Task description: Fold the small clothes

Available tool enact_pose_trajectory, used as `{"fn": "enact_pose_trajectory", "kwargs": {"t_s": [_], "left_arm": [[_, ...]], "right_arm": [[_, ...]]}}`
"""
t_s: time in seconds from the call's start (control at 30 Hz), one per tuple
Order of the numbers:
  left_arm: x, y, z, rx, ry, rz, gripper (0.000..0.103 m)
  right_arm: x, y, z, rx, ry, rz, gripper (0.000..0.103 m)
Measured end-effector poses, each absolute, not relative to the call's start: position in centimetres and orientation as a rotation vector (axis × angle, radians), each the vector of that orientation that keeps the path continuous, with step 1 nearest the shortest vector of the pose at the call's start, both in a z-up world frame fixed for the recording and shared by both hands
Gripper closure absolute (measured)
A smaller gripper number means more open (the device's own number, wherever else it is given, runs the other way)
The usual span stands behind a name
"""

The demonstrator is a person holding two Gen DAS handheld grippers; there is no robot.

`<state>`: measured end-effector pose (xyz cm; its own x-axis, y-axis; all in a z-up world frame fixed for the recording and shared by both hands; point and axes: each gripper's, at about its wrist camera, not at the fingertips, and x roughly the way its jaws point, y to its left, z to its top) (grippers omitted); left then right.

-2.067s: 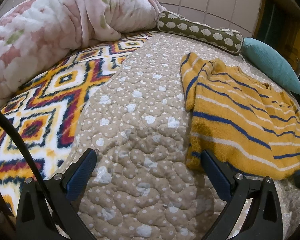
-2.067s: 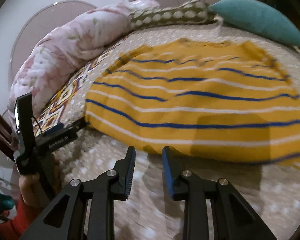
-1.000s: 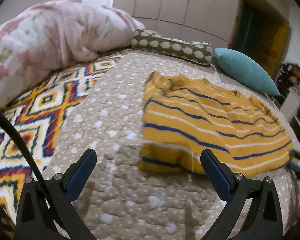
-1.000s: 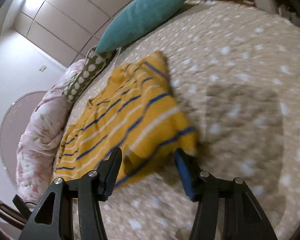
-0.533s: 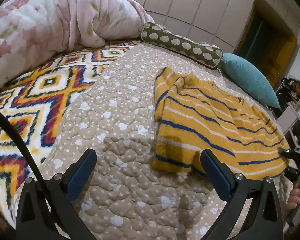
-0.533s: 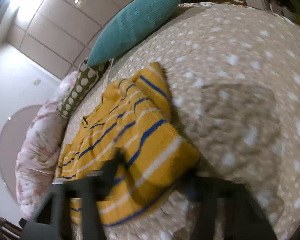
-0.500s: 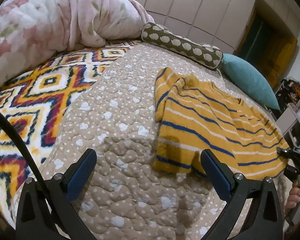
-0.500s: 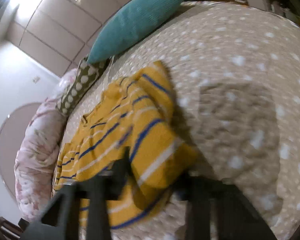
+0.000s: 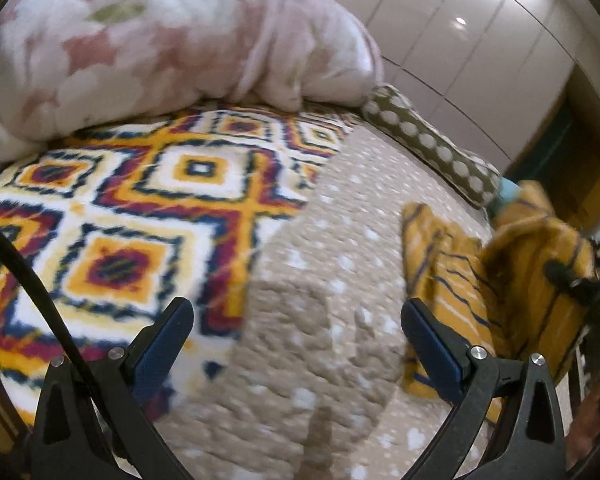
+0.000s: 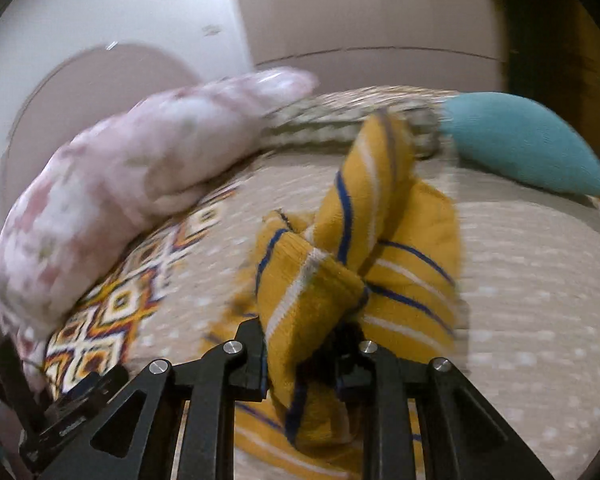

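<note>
A yellow sweater with blue and white stripes (image 10: 400, 276) lies on the beige dotted quilt (image 10: 540, 280). My right gripper (image 10: 304, 356) is shut on the sweater's hem and holds that side lifted and bunched above the rest. In the left wrist view the sweater (image 9: 460, 280) is at the right, its far side raised, with the right gripper (image 9: 584, 288) beside it. My left gripper (image 9: 296, 340) is open and empty, low over the quilt (image 9: 340, 280), its right finger next to the sweater's near edge.
A patterned orange, red and white blanket (image 9: 140, 208) covers the left of the bed. A pink floral duvet (image 9: 140, 48) is piled behind it. A dotted bolster (image 9: 428, 148) and a teal pillow (image 10: 524, 144) lie at the far edge.
My right gripper has closed on the sweater's edge and lifted it up and toward the left. My left gripper has swung left and stayed open.
</note>
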<state>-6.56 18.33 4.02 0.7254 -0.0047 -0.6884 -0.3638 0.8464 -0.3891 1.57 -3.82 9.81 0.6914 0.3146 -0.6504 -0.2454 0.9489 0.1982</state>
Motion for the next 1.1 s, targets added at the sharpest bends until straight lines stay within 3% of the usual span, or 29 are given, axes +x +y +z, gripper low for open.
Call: {"fn": "enact_pose_trajectory", "kwargs": {"t_s": [0.2,0.27,0.33,0.4,0.77,1.0,1.03,1.07,1.1], "left_arm": [[-6.5,19.8,3.3,-0.606,0.750,0.211,0.000],[-6.4,19.7,3.3,-0.603,0.752,0.205,0.000],[-6.3,19.5,3.3,-0.603,0.754,0.193,0.000],[-6.2,19.5,3.3,-0.612,0.756,0.179,0.000],[-6.0,17.1,4.8,-0.711,0.676,-0.062,0.000],[-1.3,10.0,8.5,-0.432,0.717,-0.120,0.003],[-0.5,9.3,8.2,-0.393,0.737,-0.102,0.027],[0.1,9.2,7.6,-0.382,0.784,-0.087,0.072],[0.5,9.3,6.8,-0.389,0.832,-0.084,0.085]], "right_arm": [[2.7,3.4,3.4,-0.088,0.876,0.370,0.078],[2.2,3.7,3.0,-0.118,0.854,0.374,0.072],[1.5,3.6,3.4,-0.111,0.847,0.403,0.057],[0.7,2.9,4.1,-0.055,0.866,0.485,0.049],[-5.8,-8.7,6.2,0.093,0.819,0.423,0.048],[-6.6,-15.9,4.9,0.195,0.834,0.274,0.048],[-6.6,-16.2,4.8,0.201,0.837,0.268,0.048],[-6.5,-16.4,4.6,0.212,0.841,0.264,0.048],[-6.3,-16.5,4.6,0.220,0.844,0.268,0.048]]}}
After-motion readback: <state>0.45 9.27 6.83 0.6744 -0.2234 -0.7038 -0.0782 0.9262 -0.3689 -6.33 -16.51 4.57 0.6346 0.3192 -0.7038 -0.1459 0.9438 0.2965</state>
